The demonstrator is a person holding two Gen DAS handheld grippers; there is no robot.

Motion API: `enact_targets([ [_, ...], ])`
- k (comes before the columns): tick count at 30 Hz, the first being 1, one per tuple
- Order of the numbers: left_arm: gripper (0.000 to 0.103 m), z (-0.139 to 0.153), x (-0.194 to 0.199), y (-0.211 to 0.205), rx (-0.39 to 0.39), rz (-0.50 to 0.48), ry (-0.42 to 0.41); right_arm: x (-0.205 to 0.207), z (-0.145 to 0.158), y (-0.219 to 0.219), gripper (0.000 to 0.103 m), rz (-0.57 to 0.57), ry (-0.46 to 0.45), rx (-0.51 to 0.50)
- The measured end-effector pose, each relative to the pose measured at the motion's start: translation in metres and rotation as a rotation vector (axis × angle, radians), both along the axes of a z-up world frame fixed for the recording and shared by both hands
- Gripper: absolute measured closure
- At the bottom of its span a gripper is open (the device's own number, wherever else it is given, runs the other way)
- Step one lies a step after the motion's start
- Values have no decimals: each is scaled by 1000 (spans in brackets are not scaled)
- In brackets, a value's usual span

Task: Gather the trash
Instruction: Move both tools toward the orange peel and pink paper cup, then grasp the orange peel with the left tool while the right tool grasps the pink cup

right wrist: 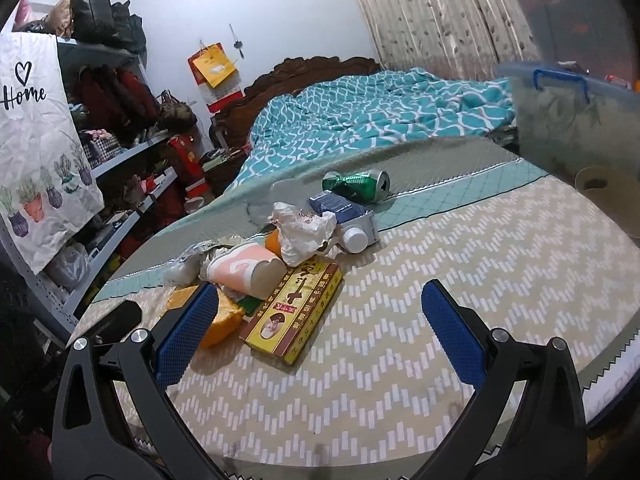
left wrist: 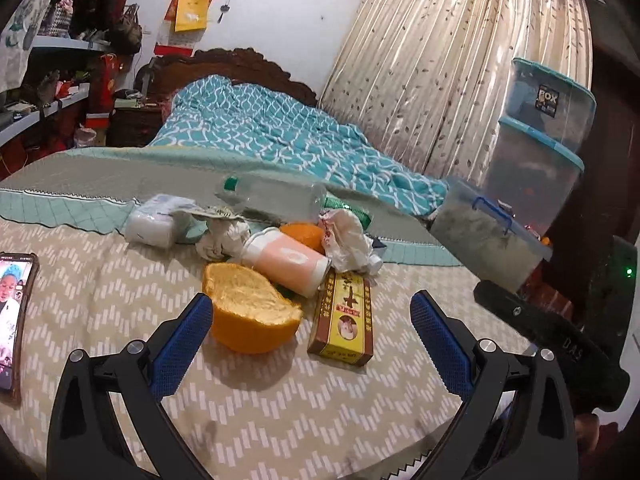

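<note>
A heap of trash lies on the bed. Nearest is a hollow orange peel half (left wrist: 250, 312) (right wrist: 218, 316) and a yellow-and-brown carton (left wrist: 344, 316) (right wrist: 294, 312). Behind them lie a pink-and-white cup (left wrist: 286, 266) (right wrist: 244, 268), crumpled paper (left wrist: 348, 240) (right wrist: 302, 232), a clear plastic bottle (left wrist: 272, 196), a tissue pack (left wrist: 154, 224), a crushed green can (right wrist: 356, 186) and a blue-and-white carton (right wrist: 344, 216). My left gripper (left wrist: 312, 328) is open just short of the peel and carton. My right gripper (right wrist: 320, 320) is open too, its left finger beside the peel.
A phone (left wrist: 14, 316) with a lit screen lies at the left on the zigzag bedspread (left wrist: 280, 408). A teal quilt (left wrist: 280, 132) covers the far bed. Stacked plastic boxes (left wrist: 540, 132) (right wrist: 576, 120) stand at the right, shelves (right wrist: 120, 152) at the left.
</note>
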State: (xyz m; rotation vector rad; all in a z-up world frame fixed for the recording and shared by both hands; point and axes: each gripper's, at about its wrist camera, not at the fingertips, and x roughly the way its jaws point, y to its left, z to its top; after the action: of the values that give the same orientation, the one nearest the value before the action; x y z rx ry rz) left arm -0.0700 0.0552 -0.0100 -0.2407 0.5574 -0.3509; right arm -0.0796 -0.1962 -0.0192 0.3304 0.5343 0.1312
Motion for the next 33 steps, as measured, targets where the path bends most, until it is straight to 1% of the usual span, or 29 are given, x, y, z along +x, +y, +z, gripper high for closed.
enact_targets([
  [6, 9, 2, 11, 5, 29, 39, -6, 4, -2, 6, 3, 24, 15, -13],
  [13, 9, -1, 34, 17, 45, 82, 46, 5, -4, 4, 3, 13, 22, -8],
  [17, 9, 1, 45, 22, 52, 80, 57, 7, -5, -1, 3, -10, 27, 0],
  [21, 9, 2, 57, 30, 54, 81, 85, 8, -5, -2, 3, -9, 28, -6],
  [25, 9, -4, 64, 53, 31, 106, 129, 9, -4, 0, 3, 5, 18, -24],
  [26, 9, -5, 64, 57, 26, 111, 137, 10, -4, 1, 5, 8, 18, -27],
  [29, 10, -11, 67, 70, 17, 123, 164, 15, -7, 5, 13, 23, 37, -24],
  [30, 11, -12, 67, 71, 13, 122, 169, 18, -9, 5, 19, 30, 47, -23],
  [31, 14, -13, 68, 73, 6, 114, 177, 21, -11, 7, 26, 41, 61, -22],
  [32, 17, -14, 69, 73, 2, 106, 183, 24, -12, 9, 29, 50, 73, -23],
  [33, 18, -15, 69, 73, -2, 95, 191, 27, -14, 10, 35, 63, 86, -21],
])
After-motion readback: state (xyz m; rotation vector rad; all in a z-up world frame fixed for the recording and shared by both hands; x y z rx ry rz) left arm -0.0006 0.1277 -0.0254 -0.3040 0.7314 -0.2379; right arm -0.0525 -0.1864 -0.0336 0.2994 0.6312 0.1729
